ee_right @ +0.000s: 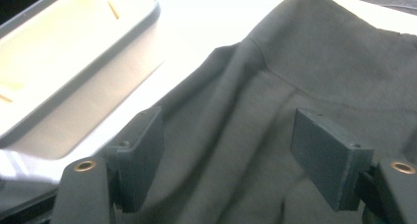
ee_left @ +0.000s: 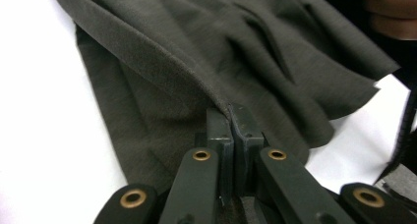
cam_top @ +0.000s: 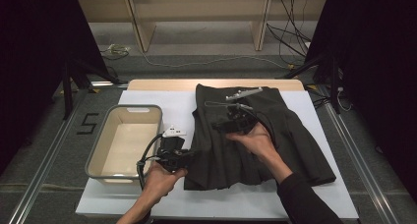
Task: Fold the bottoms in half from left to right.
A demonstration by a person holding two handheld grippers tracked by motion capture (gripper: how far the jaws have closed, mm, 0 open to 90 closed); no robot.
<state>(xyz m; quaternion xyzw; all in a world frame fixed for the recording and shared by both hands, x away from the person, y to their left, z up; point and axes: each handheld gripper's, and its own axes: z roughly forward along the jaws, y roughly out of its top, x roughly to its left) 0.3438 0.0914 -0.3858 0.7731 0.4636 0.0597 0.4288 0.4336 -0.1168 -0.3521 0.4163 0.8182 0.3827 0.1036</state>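
A dark grey pleated skirt [cam_top: 255,135] lies spread on the white table top [cam_top: 172,106]. My left gripper [cam_top: 189,157] is at the skirt's near left corner, shut on the hem. In the left gripper view the jaws [ee_left: 231,121] pinch a fold of the skirt [ee_left: 221,47] and lift it off the table. My right gripper [cam_top: 221,126] hovers over the skirt's left middle, held by a hand [cam_top: 255,140]. In the right gripper view its jaws [ee_right: 226,155] stand wide apart above the skirt [ee_right: 305,71], with nothing between the pads.
An empty grey bin [cam_top: 125,140] with a cream inside stands at the table's left, close to my left gripper; its rim [ee_right: 98,52] lies just beyond the skirt's edge. Cables [cam_top: 290,37] and shelf legs lie on the floor past the table.
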